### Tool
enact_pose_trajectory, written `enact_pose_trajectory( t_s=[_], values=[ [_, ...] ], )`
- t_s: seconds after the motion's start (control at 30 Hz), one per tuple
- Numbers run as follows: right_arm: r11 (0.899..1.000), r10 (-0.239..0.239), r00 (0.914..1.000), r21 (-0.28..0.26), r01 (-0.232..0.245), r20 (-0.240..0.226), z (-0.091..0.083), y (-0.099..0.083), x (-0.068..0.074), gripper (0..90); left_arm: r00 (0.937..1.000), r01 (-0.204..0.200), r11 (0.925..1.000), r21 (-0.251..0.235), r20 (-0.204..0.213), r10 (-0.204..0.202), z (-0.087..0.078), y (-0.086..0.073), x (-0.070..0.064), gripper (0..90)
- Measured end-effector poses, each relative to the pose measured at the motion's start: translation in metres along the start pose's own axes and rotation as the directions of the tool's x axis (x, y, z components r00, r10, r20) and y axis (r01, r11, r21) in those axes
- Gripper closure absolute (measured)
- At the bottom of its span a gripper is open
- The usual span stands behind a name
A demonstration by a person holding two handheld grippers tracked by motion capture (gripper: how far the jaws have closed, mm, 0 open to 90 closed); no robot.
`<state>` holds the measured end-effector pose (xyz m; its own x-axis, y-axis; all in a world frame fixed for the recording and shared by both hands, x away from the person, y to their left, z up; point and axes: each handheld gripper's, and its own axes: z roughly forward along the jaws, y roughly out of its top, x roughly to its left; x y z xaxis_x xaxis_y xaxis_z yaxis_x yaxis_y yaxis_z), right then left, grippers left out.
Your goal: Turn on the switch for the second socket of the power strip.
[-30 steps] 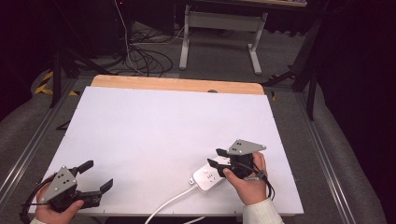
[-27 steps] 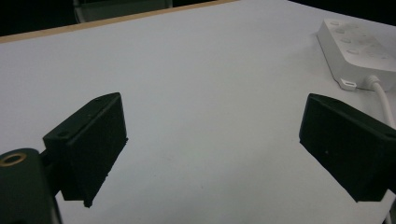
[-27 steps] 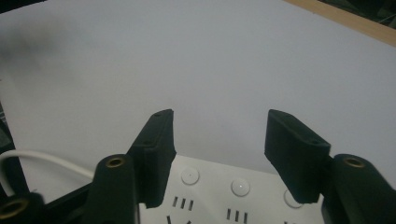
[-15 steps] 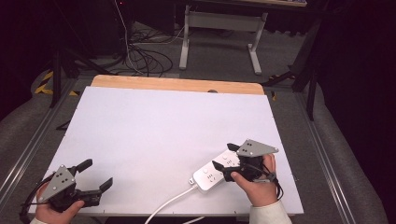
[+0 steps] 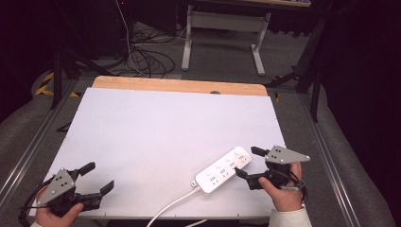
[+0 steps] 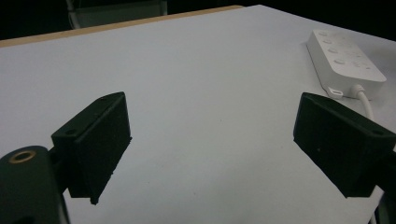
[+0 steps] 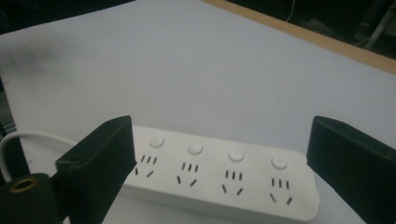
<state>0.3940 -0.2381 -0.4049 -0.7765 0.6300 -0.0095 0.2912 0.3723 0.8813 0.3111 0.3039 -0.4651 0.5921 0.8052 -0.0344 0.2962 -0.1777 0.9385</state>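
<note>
So the right tool (image 5: 244, 162) sits just right of the power strip (image 5: 223, 170), spread wide (not touching it); left tool (image 5: 97, 177), well left of it, spread too.

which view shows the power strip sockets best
The right gripper view: the power strip lies close, four sockets and buttons clear. The high view shows it whole but small; the left gripper view catches its cable end far off.
</note>
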Motion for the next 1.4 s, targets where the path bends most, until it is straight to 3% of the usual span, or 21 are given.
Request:
enact_pose_trajectory(
  t_s=[0.1, 0.43, 0.7, 1.07, 1.2, 1.4],
  values=[
    [1.000, 0.000, 1.0000, 0.000, 0.000, -0.010, -0.004, -0.005, -0.002, 6.4, 1.0000, 0.003, 1.0000, -0.007, 0.002, -0.003, 0.000, 0.000, -0.001, 11.1],
    [0.999, 0.054, 0.9983, -0.004, -0.054, 0.021, -0.018, -0.032, -0.015, 6.4, 0.9999, -0.013, 0.9999, 0.010, 0.001, 0.013, 0.000, 0.001, -0.002, 12.1],
    [0.998, 0.064, 0.9969, 0.021, -0.065, 0.047, -0.015, -0.055, -0.021, 6.0, 0.9992, -0.041, 0.9985, 0.036, -0.001, 0.041, 0.000, 0.003, -0.002, 12.0],
    [0.995, 0.092, 0.9936, 0.021, -0.094, 0.065, -0.019, -0.083, -0.030, 5.7, 0.9996, -0.027, 0.9994, 0.022, 0.011, 0.027, 0.000, 0.001, -0.001, 12.0],
    [0.990, 0.133, 0.9889, 0.034, -0.136, 0.065, -0.019, -0.090, -0.031, 5.7, 0.9995, -0.026, 0.9992, 0.032, 0.018, 0.025, 0.000, 0.001, -0.001, 11.1],
    [0.985, 0.156, 0.9836, 0.061, -0.162, 0.091, -0.017, -0.098, -0.028, 5.6, 0.9993, -0.037, 0.9983, 0.046, 0.010, 0.037, 0.000, 0.000, -0.001, 11.0]
  ],
)
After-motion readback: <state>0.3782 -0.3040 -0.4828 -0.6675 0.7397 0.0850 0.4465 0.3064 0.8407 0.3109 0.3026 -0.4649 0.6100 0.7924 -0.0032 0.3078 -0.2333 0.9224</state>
